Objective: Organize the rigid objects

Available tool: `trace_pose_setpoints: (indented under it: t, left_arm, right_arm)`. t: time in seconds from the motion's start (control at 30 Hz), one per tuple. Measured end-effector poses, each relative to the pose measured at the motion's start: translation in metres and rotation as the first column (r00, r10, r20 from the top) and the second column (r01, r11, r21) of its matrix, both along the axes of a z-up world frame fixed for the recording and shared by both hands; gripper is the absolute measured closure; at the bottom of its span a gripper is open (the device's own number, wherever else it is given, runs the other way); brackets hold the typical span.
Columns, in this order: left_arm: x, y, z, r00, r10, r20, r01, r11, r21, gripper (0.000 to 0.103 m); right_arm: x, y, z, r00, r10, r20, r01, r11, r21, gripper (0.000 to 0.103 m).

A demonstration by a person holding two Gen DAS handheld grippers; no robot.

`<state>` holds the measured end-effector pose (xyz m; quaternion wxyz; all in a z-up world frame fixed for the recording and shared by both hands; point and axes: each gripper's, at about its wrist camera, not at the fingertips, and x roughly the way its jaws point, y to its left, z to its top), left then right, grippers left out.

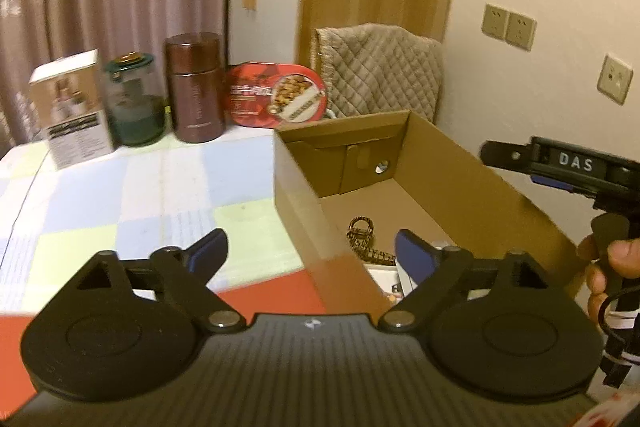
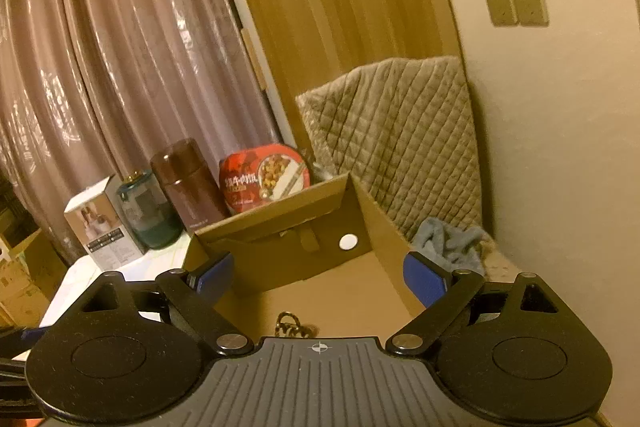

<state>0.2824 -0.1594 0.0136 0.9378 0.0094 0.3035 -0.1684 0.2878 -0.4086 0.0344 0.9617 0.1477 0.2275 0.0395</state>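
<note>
Cardboard box (image 1: 448,163) stands open on the checked table (image 1: 120,195), holding a tortoiseshell hair clip (image 1: 362,237) on its floor. The left gripper (image 1: 310,259) hangs with jaws wide and empty over the box's near wall, and the right gripper (image 2: 318,279) is likewise spread with nothing between its blue pads (image 2: 424,281). A white carton (image 1: 72,107), green jar (image 1: 134,99), brown canister (image 1: 196,87) and red food tub (image 1: 276,95) line the table's far edge.

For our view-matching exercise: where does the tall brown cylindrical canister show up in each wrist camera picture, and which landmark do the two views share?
Left wrist view: the tall brown cylindrical canister stands left of centre, beside the green-tinted glass jar.
Right wrist view: it stands lower left of centre, behind the open cardboard box.
Shared landmark: the red oval food tin just right of the canister.
</note>
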Motion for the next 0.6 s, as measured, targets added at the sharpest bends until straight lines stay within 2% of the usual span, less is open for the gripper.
trace_pose_setpoints:
  t: [0.1,0.23,0.47,0.6]
  left_arm:
    - [-0.025,0.008,0.009,0.999,0.033,0.009,-0.033,0.999,-0.018,0.002]
    - [-0.060,0.010,0.022,0.999,0.050,0.018,-0.049,0.998,-0.035,0.001]
    - [-0.122,0.008,0.035,0.994,0.104,-0.039,-0.106,0.993,-0.045,0.001]
    - [-0.165,0.007,0.033,0.988,0.151,-0.025,-0.151,0.989,-0.009,0.001]
  right_arm:
    - [-0.025,-0.003,0.011,1.000,-0.007,0.015,0.007,1.000,-0.012,0.014]
    - [-0.070,0.000,0.026,0.999,0.018,0.030,-0.017,0.999,-0.028,0.014]
    - [-0.146,0.016,0.035,0.992,0.102,-0.076,-0.110,0.989,-0.103,0.014]
    - [-0.180,0.018,0.030,0.985,0.100,-0.140,-0.120,0.982,-0.147,0.014]
